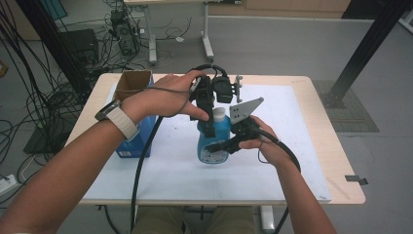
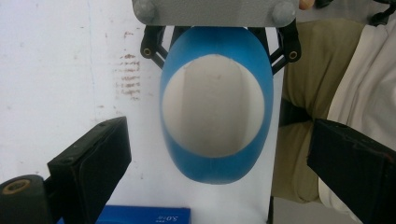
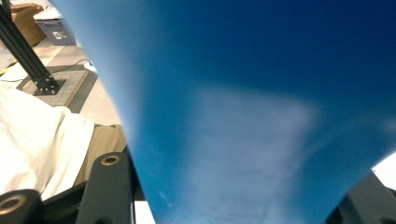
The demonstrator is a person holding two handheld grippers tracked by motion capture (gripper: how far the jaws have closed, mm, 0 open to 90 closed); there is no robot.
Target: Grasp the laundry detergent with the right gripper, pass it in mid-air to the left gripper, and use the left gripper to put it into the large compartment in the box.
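Blue plastic sits between the jaws of your right gripper (image 1: 229, 141): they are closed on the lower body of the blue bottle (image 1: 214, 141), which stands upright near the middle of the white mat (image 1: 292, 161), a little closer to your edge of the table (image 1: 350, 195) than to the far edge. In the right gripper view that bottle wall (image 3: 243, 116) rises straight out from between the black jaws, pressed tight on both sides.

Just above, your left gripper (image 1: 208, 119) comes down from over the bottle's white cap (image 1: 219, 113). In the left gripper view its jaws stand wide apart, one on each side of the cap (image 2: 215, 107), with clear space between the pads and the bottle, so it has hold of nothing.

Toward the left edge of the mat, beside your left forearm, a blue box (image 1: 134, 141) lies on the mat. Behind it, near the far left corner of the table, stands an open cardboard box (image 1: 132, 80).
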